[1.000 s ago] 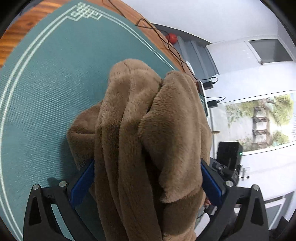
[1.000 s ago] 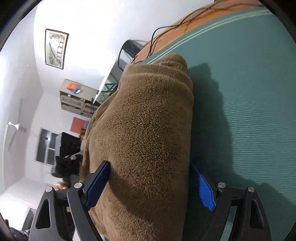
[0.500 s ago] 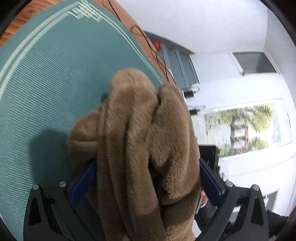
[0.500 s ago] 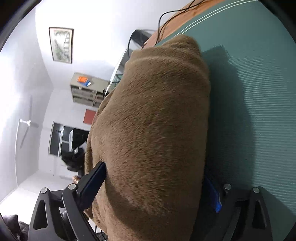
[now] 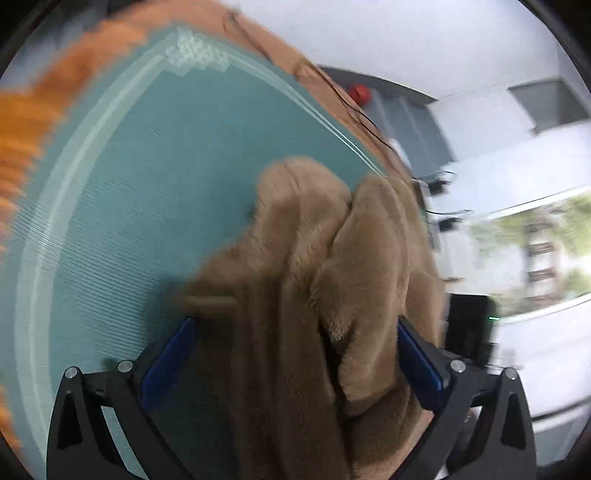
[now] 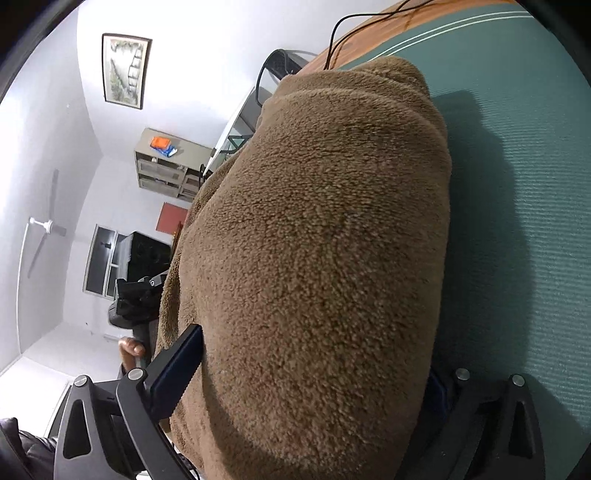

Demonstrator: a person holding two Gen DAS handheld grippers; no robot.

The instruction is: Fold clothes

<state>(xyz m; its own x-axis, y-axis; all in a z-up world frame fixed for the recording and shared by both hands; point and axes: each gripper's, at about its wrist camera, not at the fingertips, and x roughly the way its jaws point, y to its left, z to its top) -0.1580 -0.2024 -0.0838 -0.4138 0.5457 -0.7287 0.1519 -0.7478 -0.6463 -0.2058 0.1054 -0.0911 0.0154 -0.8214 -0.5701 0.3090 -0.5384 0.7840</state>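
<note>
A thick brown fleece garment (image 5: pixel 314 295) fills the space between my left gripper's (image 5: pixel 291 354) blue pads (image 5: pixel 166 358), bunched in several folds, lifted against the green mat (image 5: pixel 147 184). In the right wrist view the same garment (image 6: pixel 314 258) bulges between my right gripper's (image 6: pixel 310 369) fingers; the left pad (image 6: pixel 177 365) shows, the right pad is mostly hidden by the fleece. Both grippers are held wide by the thick cloth and hold it. The mat (image 6: pixel 517 184) lies to the right.
The mat has a white border line and knot pattern (image 5: pixel 195 55) at its corner, on a wooden table (image 5: pixel 37 103). Black cables (image 6: pixel 354 33) run along the table edge. A shelf unit (image 6: pixel 166 162) and a framed picture (image 6: pixel 123 70) are in the room behind.
The left gripper has swung with the garment, so more of the mat and its corner pattern show; that view is blurred by motion. The right gripper has shifted closer to the fleece.
</note>
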